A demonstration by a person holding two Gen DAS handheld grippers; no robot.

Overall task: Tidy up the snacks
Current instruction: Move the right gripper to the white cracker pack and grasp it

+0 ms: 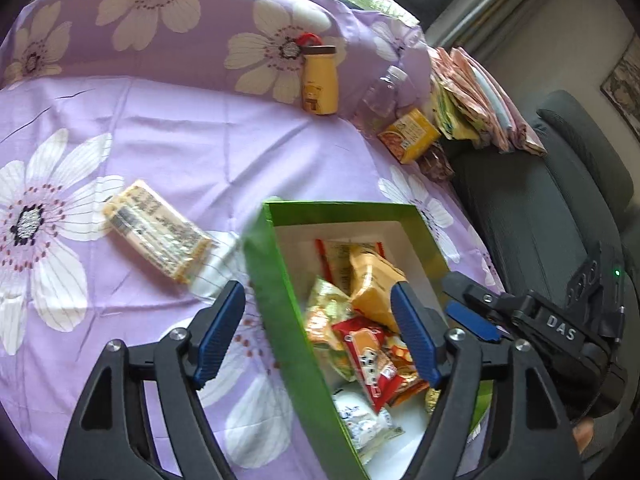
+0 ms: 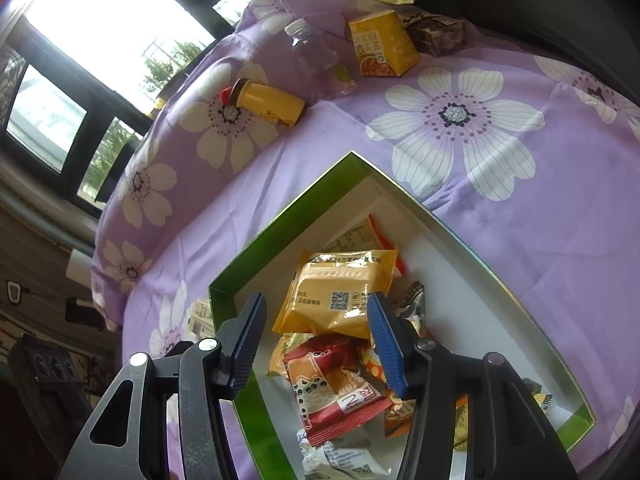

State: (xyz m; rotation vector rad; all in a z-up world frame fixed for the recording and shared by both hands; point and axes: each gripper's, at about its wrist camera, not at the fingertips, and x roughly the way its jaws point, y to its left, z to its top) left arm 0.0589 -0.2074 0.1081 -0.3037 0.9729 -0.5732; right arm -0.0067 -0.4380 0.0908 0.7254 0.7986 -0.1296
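Now my left gripper [image 1: 320, 332] is spread wide, straddling the near wall of the green box [image 1: 280, 312] and pinching nothing. My right gripper [image 2: 316, 344] hovers over the snack packets [image 2: 340, 292] piled inside — its jaws apart and empty. One yellow packet [image 1: 156, 230] lies outside on the purple floral bedsheet [image 1: 200, 140], left of the box.

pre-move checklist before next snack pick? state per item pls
1. Left gripper jaws open, nothing held: ok.
2. Right gripper empty: ok, jaws stand apart above the yellow foil snack packet.
3. Green cardboard box with white lining has spare floor: ok.
4. Yellow printed cracker pack outside the box on the purple floral sheet: not ok.
5. Left jaws straddle the box wall: not ok.
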